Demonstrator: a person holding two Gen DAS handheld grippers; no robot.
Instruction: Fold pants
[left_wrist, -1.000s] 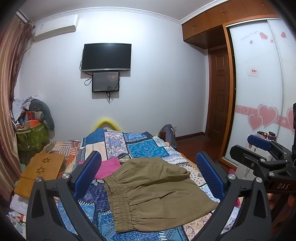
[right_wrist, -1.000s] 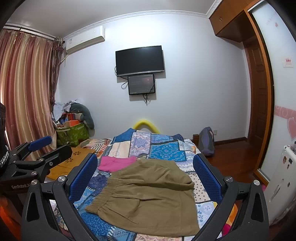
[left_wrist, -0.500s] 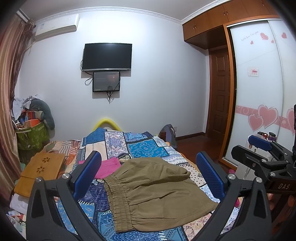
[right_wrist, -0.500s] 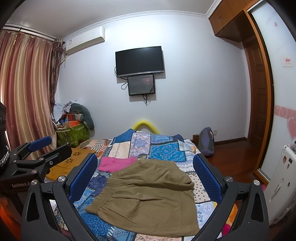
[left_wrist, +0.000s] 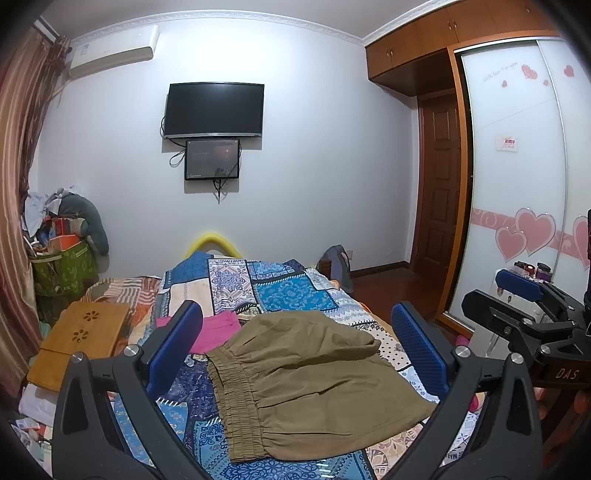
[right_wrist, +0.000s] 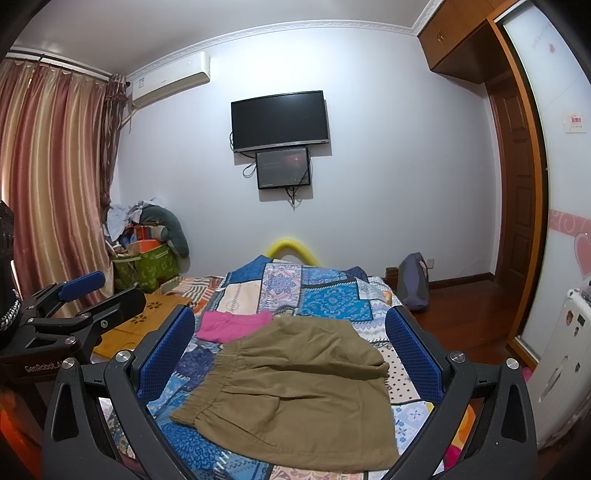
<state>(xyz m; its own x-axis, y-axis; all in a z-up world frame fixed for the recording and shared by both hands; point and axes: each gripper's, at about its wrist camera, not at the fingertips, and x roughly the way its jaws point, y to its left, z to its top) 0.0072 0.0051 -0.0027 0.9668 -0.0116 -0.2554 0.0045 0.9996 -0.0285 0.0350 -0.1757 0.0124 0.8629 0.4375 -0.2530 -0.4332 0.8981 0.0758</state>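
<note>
Olive-brown pants (left_wrist: 306, 384) (right_wrist: 299, 391) lie folded on the patchwork bedspread (left_wrist: 273, 291) (right_wrist: 321, 291), elastic waistband toward the left. My left gripper (left_wrist: 295, 347) hovers above and in front of them, open, with nothing between its blue pads. My right gripper (right_wrist: 291, 347) is likewise open and empty, held back from the pants. Each gripper also shows at the edge of the other's view: the right gripper (left_wrist: 524, 306) at the far right, the left gripper (right_wrist: 81, 295) at the far left.
A pink garment (left_wrist: 214, 330) (right_wrist: 232, 325) lies on the bed beyond the pants. A wooden lap tray (left_wrist: 81, 339) sits at the bed's left. A green bag (right_wrist: 147, 266) stands in the corner by the curtain. A wardrobe (left_wrist: 517, 184) and backpack (right_wrist: 415, 280) are right.
</note>
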